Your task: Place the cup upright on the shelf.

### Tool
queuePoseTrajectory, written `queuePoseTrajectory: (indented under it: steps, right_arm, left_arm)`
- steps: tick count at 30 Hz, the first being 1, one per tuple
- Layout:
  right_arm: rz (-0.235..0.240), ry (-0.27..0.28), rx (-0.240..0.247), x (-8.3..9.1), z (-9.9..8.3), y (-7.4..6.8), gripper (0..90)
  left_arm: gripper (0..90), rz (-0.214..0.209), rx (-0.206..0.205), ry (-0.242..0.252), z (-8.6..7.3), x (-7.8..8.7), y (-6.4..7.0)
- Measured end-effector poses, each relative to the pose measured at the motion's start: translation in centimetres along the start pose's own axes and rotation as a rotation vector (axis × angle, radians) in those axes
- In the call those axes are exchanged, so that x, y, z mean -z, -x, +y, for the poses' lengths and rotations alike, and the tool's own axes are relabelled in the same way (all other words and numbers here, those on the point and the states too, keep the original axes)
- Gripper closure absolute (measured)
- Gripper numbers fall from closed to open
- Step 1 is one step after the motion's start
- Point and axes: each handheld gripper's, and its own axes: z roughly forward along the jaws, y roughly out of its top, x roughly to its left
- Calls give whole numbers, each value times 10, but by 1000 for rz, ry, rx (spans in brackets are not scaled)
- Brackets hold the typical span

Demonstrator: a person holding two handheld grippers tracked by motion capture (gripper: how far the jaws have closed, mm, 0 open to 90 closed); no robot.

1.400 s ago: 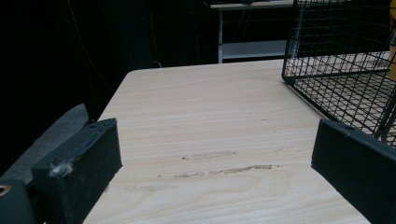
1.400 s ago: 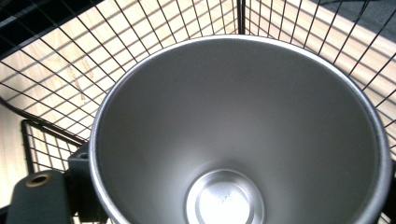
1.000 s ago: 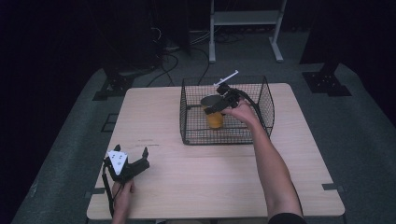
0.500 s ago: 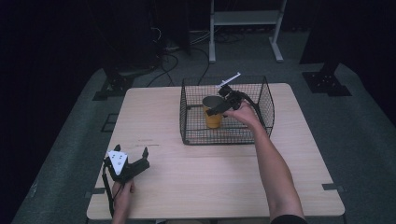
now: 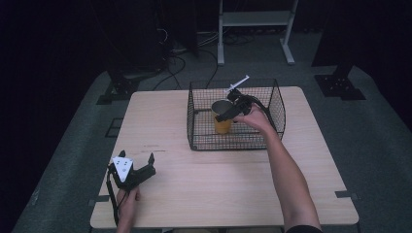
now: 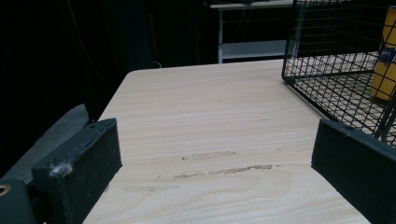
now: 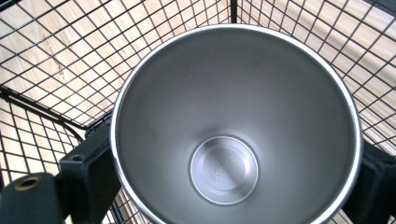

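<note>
High view, nearest edge first: the left gripper (image 5: 138, 167) rests on the table (image 5: 233, 189) at its near left corner, held by the left hand (image 5: 127, 201), jaws spread wide with nothing between them. Left gripper view agrees: bare wood between the two pads (image 6: 77, 172), and the basket (image 6: 336, 79) well ahead to the right.

Farther back, the right arm (image 5: 286, 170) reaches into the wire basket (image 5: 194, 121), where the right gripper (image 5: 228, 112) sits at the rim of a yellow cup (image 5: 222, 124). Right gripper view looks straight down into the cup (image 7: 233, 121): steel inside, empty, with one jaw on each side of its outer wall, closed on it. Whether the cup stands on the basket floor or hangs just above it I cannot tell.

By its look the cup is rigid, light while empty, and smooth enough to slip. Its wall narrows downward, so a hold high up, just under the rim, seems safest. Keep it upright and clear of the wire when lifting.
</note>
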Motion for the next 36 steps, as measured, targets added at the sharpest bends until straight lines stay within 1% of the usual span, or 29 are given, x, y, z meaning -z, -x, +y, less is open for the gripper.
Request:
queuePoseTrajectory:
  steps: [3, 10, 13, 14, 19, 20, 21, 22, 23, 28, 29, 30, 32, 33, 34, 36]
  right_arm:
    - [-8, -7, 10, 0, 1, -2, 81]
    - [-12, 0, 8, 0, 1, -3, 69]
    - [-17, 1, 10, 0, 1, -3, 47]
    - [-19, 13, 6, 2, 2, -4, 29]
    - [-21, 32, 2, 6, 3, -5, 19]
    - [-18, 51, -4, 9, 4, -5, 11]
    - [-18, 51, -4, 9, 4, -5, 11]
    - [-7, 72, -14, 12, 5, -4, 11]
    - [-7, 72, -14, 12, 5, -4, 11]
    - [-7, 124, -36, 26, 6, 1, 11]
    - [-7, 124, -36, 26, 6, 1, 11]
    - [5, 152, -46, 32, 5, 2, 11]
    - [-9, 165, -38, 39, 5, 3, 11]
    - [-9, 165, -38, 39, 5, 3, 11]
    - [-2, 173, -44, 46, 4, 5, 11]
    - [-5, 180, -50, 52, 2, 6, 11]
  left_arm:
    - [8, 1, -1, 0, 0, 0, 0]
    - [8, 2, -1, 0, 0, 0, 0]
    - [8, 2, -1, 1, 0, 0, 0]
    - [8, 2, -1, 1, 0, 0, 0]
    - [8, 4, -1, 0, 0, 0, 0]
    - [8, 4, -1, 0, 0, -1, 0]
    - [8, 4, -1, 0, 0, -1, 0]
    - [8, 5, -1, -1, 0, -1, 0]
    - [8, 5, -1, -1, 0, -1, 0]
    - [8, 5, -4, 0, 0, -1, 1]
    - [8, 5, -4, 0, 0, -1, 1]
    - [8, 5, -5, -1, 0, -1, 1]
    - [8, 5, -5, 0, 0, -1, 1]
    - [8, 5, -5, 0, 0, -1, 1]
    - [8, 3, -7, -1, 0, -1, 1]
    - [8, 1, -6, -1, 0, -1, 1]
